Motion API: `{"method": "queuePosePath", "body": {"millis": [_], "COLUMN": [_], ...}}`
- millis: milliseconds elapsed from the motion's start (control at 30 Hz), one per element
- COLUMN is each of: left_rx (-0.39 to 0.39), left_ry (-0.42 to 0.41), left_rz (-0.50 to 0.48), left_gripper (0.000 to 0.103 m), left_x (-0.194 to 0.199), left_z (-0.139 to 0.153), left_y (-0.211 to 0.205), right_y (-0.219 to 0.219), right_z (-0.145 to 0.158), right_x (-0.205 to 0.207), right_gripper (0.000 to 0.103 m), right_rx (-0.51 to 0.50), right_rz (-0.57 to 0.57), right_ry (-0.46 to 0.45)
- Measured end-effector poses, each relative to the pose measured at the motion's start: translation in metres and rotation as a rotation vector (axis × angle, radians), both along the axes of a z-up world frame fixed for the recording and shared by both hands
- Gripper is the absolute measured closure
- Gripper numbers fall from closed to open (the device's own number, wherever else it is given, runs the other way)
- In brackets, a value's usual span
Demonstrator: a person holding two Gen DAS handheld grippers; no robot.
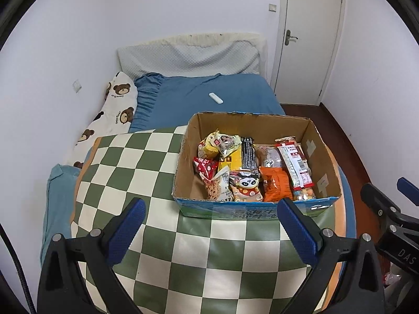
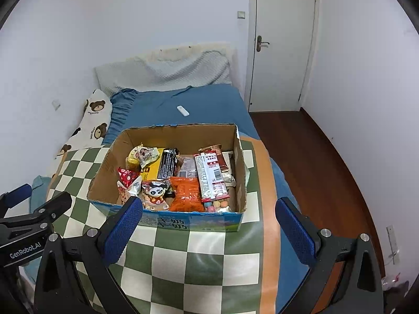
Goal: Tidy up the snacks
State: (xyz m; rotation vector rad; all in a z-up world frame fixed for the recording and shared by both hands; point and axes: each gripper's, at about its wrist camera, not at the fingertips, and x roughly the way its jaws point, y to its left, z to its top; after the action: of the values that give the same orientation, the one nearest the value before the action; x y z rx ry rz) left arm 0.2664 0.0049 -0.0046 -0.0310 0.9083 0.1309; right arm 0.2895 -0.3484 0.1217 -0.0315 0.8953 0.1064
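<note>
Snacks (image 1: 248,168) jumbled, colourful, inside open cardboard box (image 1: 318,157).

Both views are evenly lit by soft, cool indoor light with no visible source. The walls (image 1: 183,5) read pale bluish white, dimming toward the frame edges. Shadows are faint: a soft one lies inside the box (image 1: 324,162) along its near wall, and another under it on the checked mat (image 1: 162,178). The mat's glossy surface shows a mild sheen near the bottom in the right wrist view. Fisheye distortion is strong: the door (image 2: 282,47) bows, the bed (image 2: 209,104) curves, and black vignette fills all 4 corners. The centre is sharp, packet print partly legible; the edges smear slightly.
</note>
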Motion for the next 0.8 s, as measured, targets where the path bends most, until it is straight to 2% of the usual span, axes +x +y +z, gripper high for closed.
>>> {"method": "queuePosePath", "body": {"millis": [233,800], "left_rx": [-0.001,-0.001], "left_ry": [0.028,0.025], "left_rz": [0.000,-0.003], "left_gripper": [0.000,0.000], "left_x": [0.0057,0.0055], "left_z": [-0.0088,-0.0092], "left_y": [0.0010,0.0005], "right_y": [0.0000,0.0003], "right_z": [-0.0081,-0.0105], "right_x": [0.0044,0.0028], "right_gripper": [0.000,0.000], "right_rx": [0.005,0.003], "right_rz": [0.008,0.015], "right_ry": [0.017,0.022]}}
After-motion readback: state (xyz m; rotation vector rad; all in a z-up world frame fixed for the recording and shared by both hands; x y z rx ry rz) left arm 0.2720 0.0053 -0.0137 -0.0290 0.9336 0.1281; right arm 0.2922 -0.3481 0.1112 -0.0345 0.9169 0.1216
